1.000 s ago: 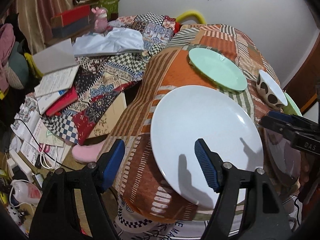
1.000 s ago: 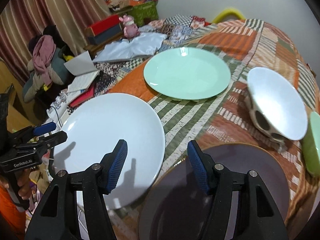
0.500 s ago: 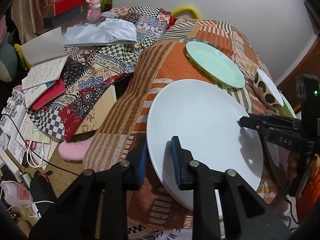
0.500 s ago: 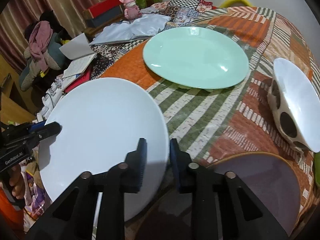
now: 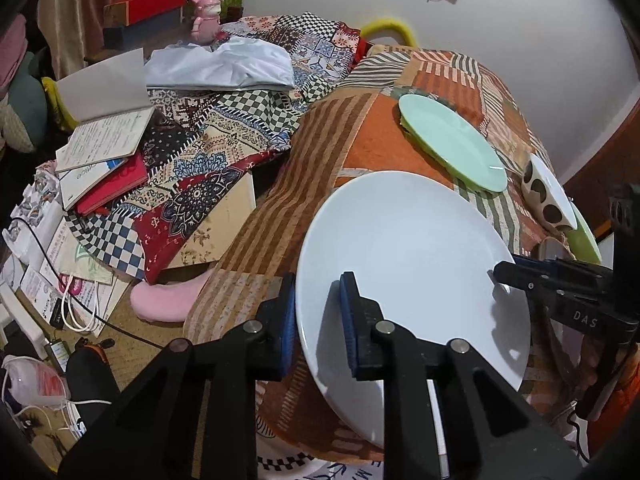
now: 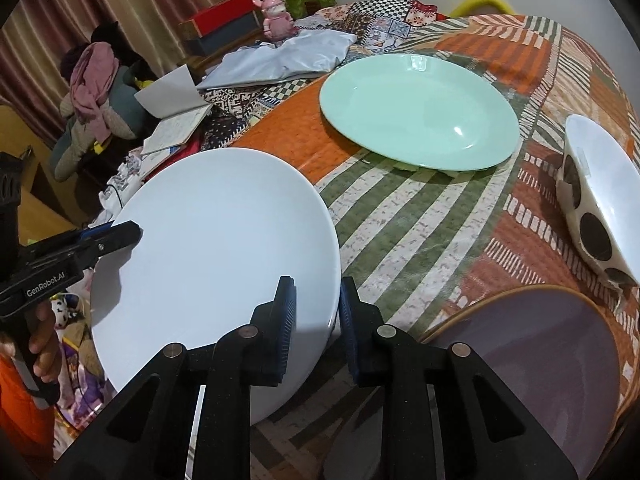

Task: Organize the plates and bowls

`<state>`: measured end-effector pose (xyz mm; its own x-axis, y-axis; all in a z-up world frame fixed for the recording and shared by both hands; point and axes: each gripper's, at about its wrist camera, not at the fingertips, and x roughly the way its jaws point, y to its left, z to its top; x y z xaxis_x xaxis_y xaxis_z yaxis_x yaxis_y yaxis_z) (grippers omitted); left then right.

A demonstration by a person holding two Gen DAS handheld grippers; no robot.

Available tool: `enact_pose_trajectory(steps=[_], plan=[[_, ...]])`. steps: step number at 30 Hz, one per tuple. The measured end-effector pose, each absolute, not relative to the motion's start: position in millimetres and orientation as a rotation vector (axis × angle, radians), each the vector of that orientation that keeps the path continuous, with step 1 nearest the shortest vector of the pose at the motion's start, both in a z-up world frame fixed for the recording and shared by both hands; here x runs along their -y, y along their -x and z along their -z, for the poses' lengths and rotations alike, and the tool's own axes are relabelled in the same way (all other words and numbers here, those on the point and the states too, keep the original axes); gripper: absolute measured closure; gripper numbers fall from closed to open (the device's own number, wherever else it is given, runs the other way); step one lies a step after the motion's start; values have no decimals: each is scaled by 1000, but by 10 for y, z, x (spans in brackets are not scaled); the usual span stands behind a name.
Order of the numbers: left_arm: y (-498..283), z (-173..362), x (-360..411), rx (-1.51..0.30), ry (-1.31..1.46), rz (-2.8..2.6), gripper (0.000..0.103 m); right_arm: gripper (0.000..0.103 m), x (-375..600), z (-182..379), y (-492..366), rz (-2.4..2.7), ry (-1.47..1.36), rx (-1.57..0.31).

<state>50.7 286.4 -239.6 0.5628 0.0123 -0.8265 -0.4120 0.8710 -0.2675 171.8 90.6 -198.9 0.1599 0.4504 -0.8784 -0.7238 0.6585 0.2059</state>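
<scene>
Left gripper [image 5: 318, 316] and right gripper [image 6: 318, 318], both gaping a second ago, now gripping opposite rims of the white plate [image 5: 412, 264], plate sitting at the patchwork table's [image 6: 420, 216] near edge, green plate [image 6: 416, 110] lying beyond, spotted bowl [image 6: 596, 196] tilting at right.

Glossy glazed white plate [image 5: 412, 252] and mint plate [image 6: 416, 108] on a matt woven patchwork cloth [image 6: 424, 220].

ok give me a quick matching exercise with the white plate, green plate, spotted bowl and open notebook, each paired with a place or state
Things:
1. white plate
2. green plate
3. spotted bowl
4. open notebook

States:
A. tipped on its side
B. lying flat, untouched
C. off the table, on the clutter
D. clamped at its rim by both grippers

Pairs: 1-D, 2-B, 3-A, 4-C
</scene>
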Motion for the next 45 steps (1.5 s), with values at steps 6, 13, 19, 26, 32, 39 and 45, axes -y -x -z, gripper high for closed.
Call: enact_pose_trajectory(steps=[6, 13, 19, 26, 32, 39, 45], plan=[[-440, 2413, -2832, -947, 483, -243, 82, 80, -903, 2024, -1730, -867, 273, -1148], [-379, 2451, -2765, -953, 500, -222, 77, 74, -923, 2047, -1661, -873, 292, -1131], [-367, 2413, -2724, -952, 493, -246, 77, 76, -893, 2023, -1658, -859, 271, -1127], [-358, 2340, -2663, -947, 485, -253, 77, 77, -765, 1968, -1648, -850, 226, -1123], [-365, 2257, -2561, -931, 479, -237, 77, 77, -650, 1883, -1646, -837, 199, -1104], [-412, 2105, -2433, -901, 457, -216, 77, 77, -505, 1742, -1638, -823, 176, -1065], [-473, 1971, -2263, -875, 415, -184, 77, 77, -335, 1638, -1650, -793, 152, -1035]])
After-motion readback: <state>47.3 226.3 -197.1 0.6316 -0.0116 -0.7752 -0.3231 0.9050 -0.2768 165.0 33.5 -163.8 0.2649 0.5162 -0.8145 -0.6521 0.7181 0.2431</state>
